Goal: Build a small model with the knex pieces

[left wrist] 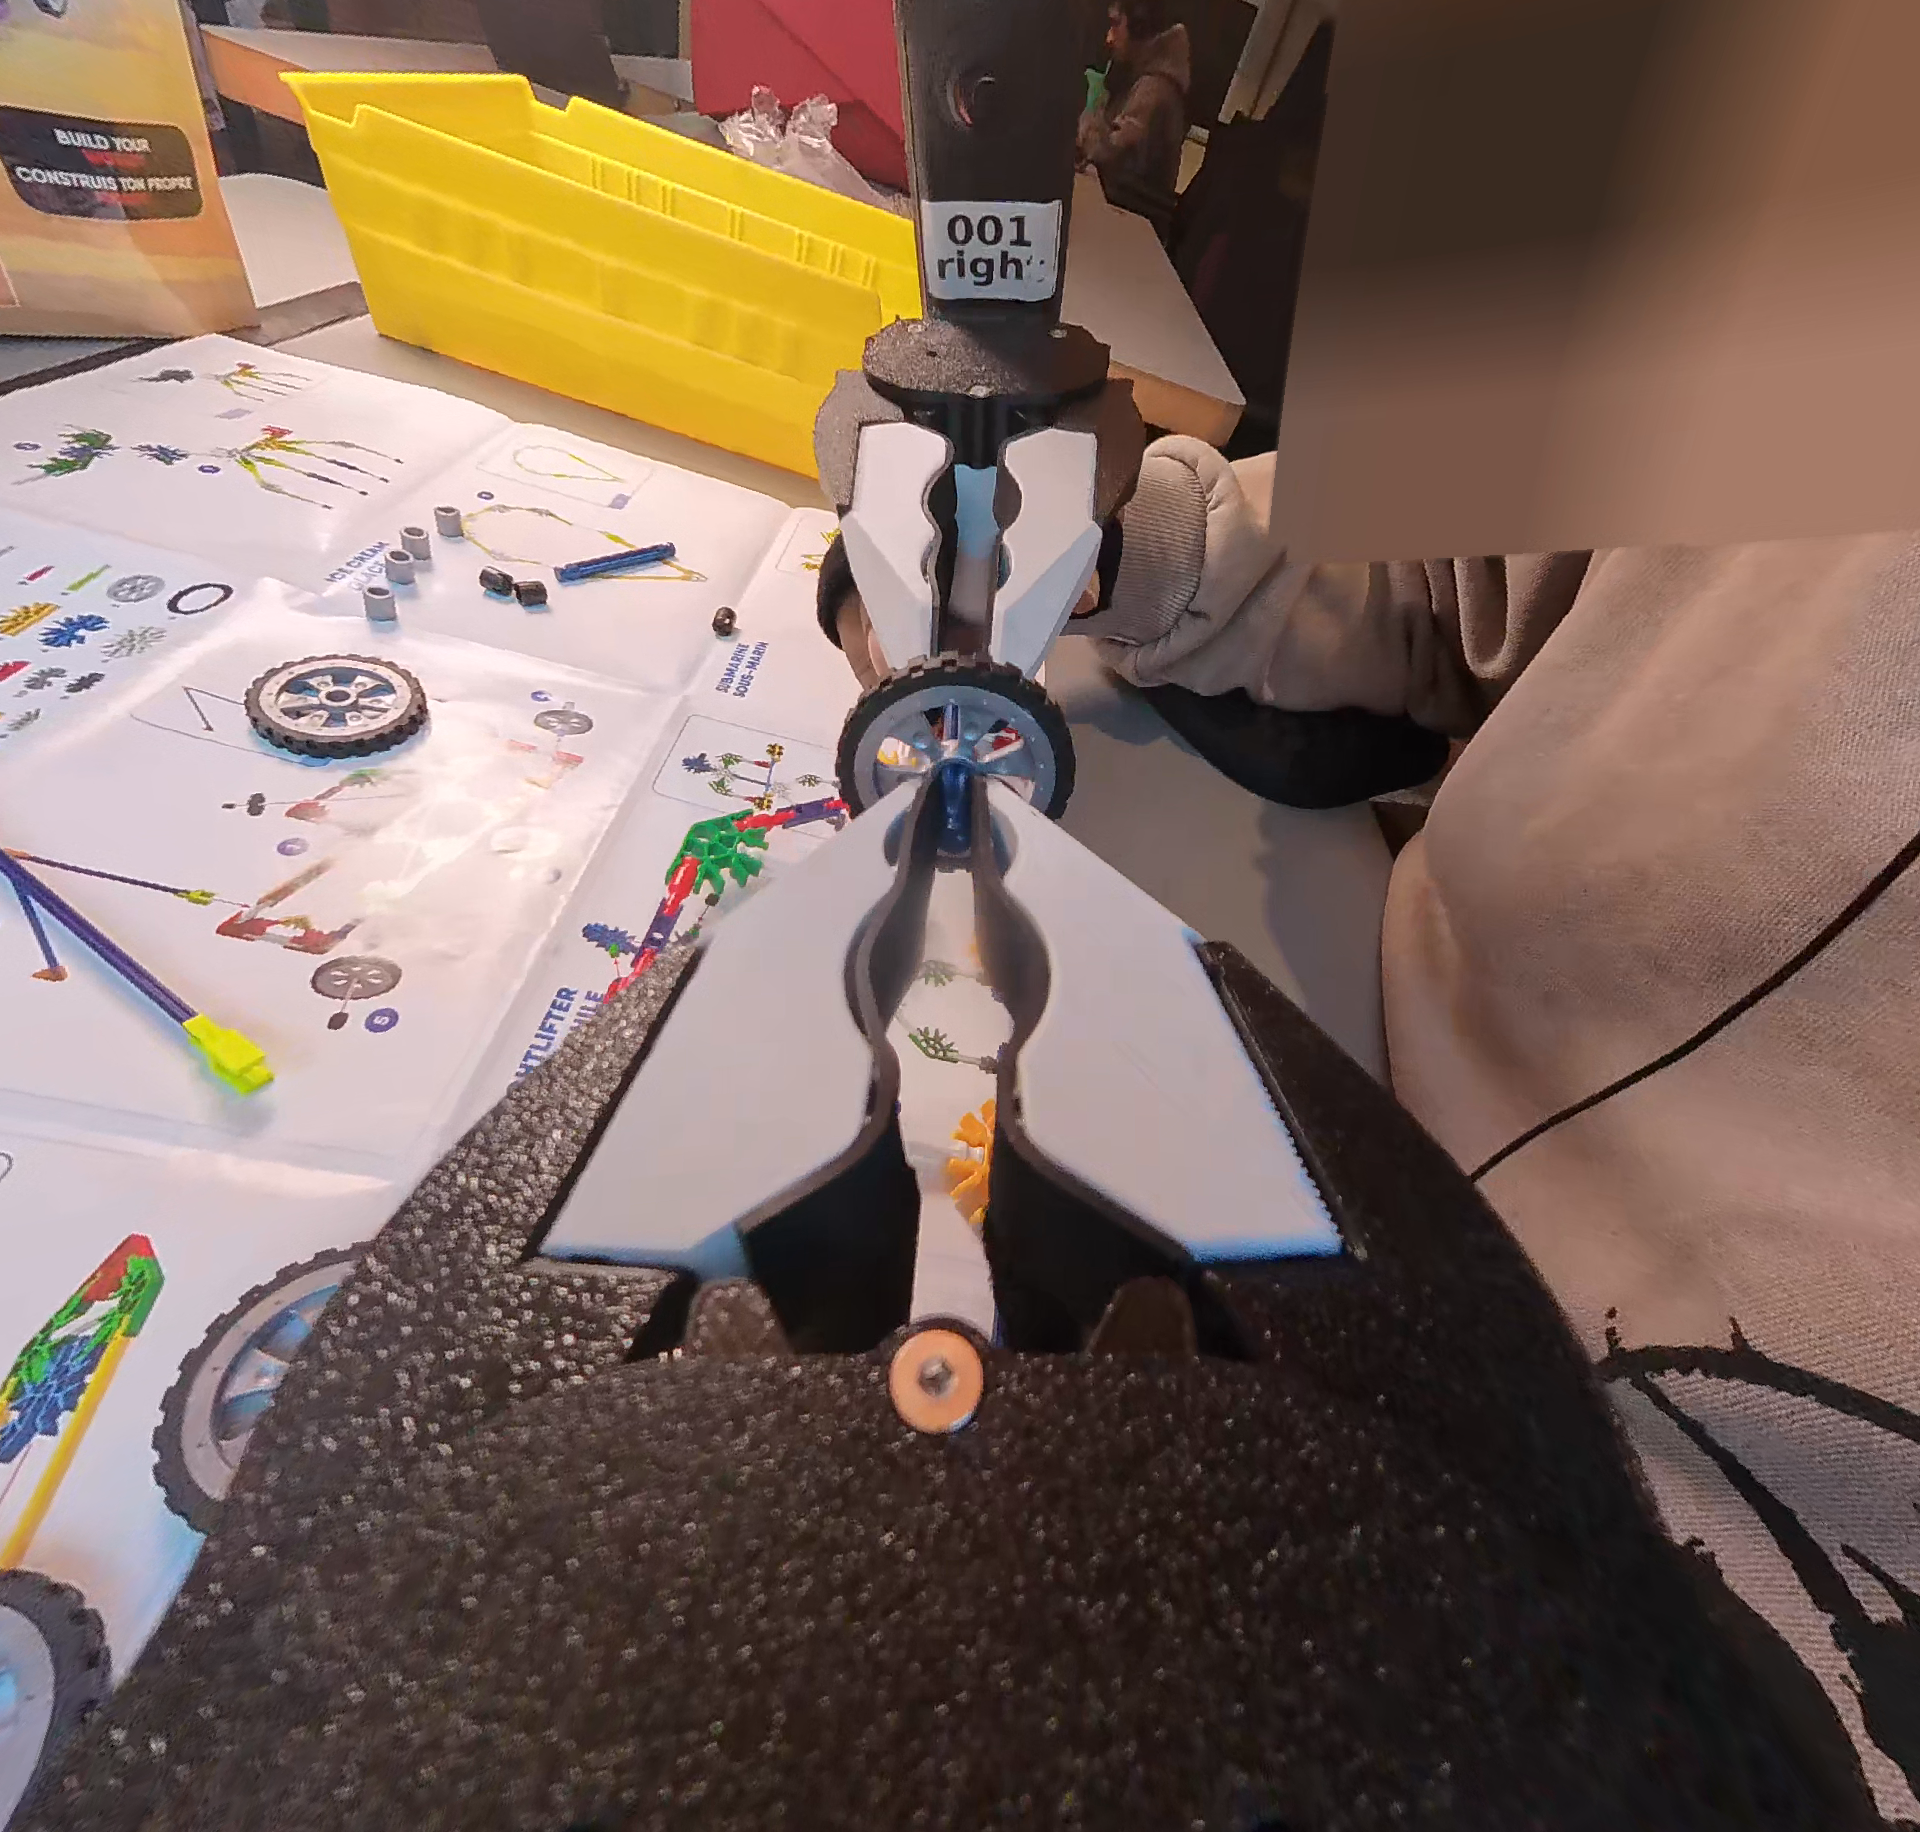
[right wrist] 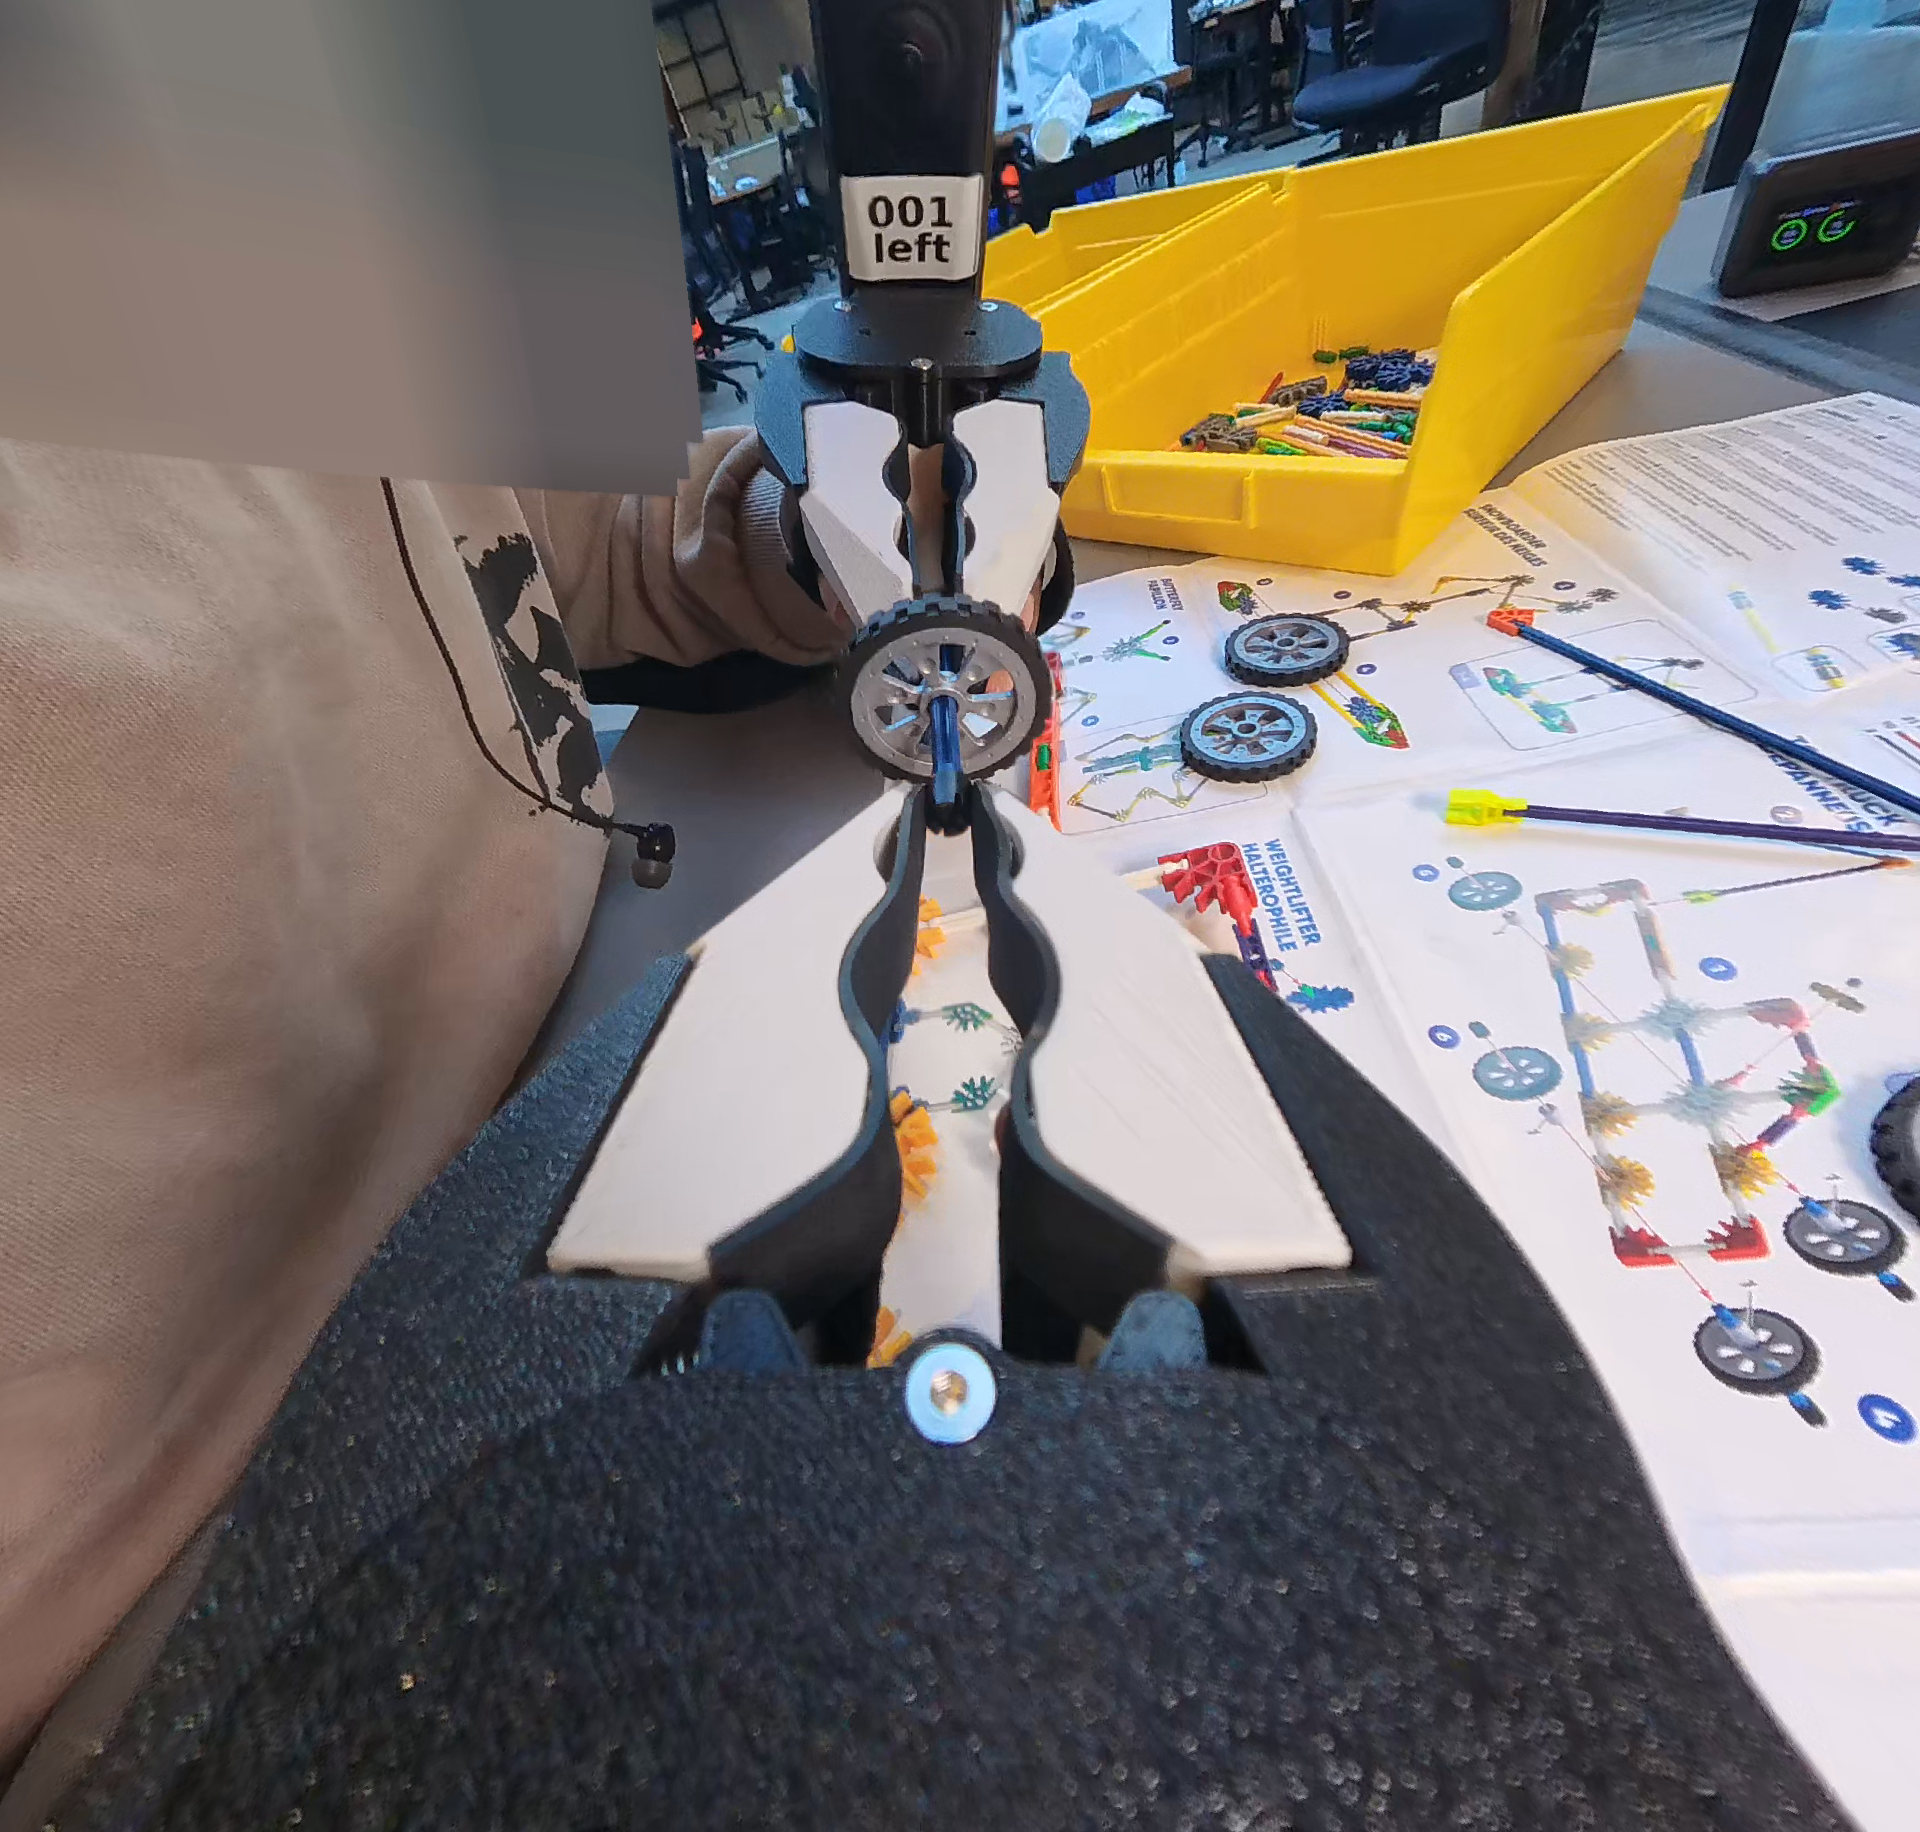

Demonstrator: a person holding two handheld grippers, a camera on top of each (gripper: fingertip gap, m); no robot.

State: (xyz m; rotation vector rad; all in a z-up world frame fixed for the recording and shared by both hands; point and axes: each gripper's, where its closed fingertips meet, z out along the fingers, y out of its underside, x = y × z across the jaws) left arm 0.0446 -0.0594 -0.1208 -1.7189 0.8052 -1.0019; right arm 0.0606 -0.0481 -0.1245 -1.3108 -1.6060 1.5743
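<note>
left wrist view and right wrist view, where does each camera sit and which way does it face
Left wrist view: sits on the left claw, looking along its fingers at the wheel and the facing right claw; the person's sweatshirt fills the frame's right side.
Right wrist view: sits on the right claw, looking the opposite way at the same wheel and the left claw; the sweatshirt fills the frame's left side.
Shared: both claws, wheel, blue rod, yellow bin, instruction sheet.
</note>
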